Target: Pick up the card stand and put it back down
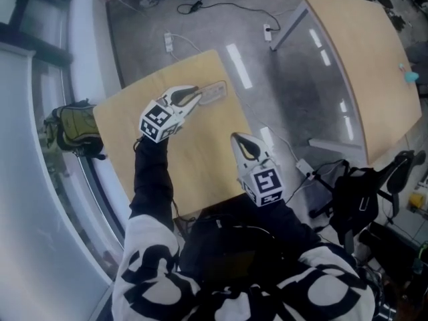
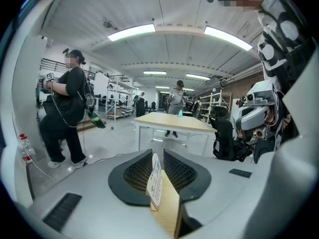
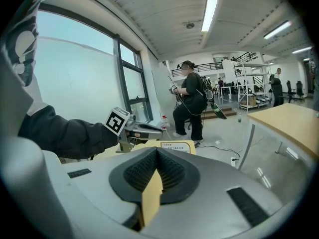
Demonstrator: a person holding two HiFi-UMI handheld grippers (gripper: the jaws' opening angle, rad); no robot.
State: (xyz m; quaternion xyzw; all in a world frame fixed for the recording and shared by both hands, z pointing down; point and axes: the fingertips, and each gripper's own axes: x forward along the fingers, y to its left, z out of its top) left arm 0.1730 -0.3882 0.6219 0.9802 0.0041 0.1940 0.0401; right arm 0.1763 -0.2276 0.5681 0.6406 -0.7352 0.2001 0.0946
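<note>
Your left tool (image 1: 198, 94), jaws a crack apart and gripping nothing, hangs at the card stand (image 1: 215, 91) that stands near the far edge of the bench (image 1: 194, 166), your right tool (image 1: 235, 137) closed and empty

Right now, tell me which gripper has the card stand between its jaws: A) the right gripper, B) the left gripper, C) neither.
B: the left gripper view shows the card stand between the jaws of the left gripper; the right gripper has its jaws together on nothing.
</note>
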